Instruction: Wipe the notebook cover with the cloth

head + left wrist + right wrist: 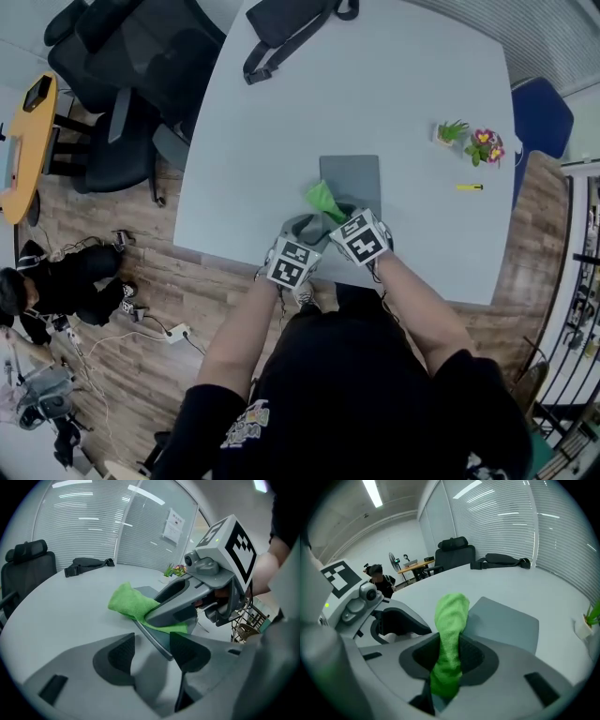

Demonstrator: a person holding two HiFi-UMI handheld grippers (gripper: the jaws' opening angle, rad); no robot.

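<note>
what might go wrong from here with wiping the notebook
1. The left tool is open at the near corner of the flat grey notebook, so nothing pins it; a wiping push may slide it across the smooth pale table.
2. The right tool pinches the green fabric cloth as a narrow bunch, so little cloth may meet the cover and hard jaw tips could scrape it.
</note>
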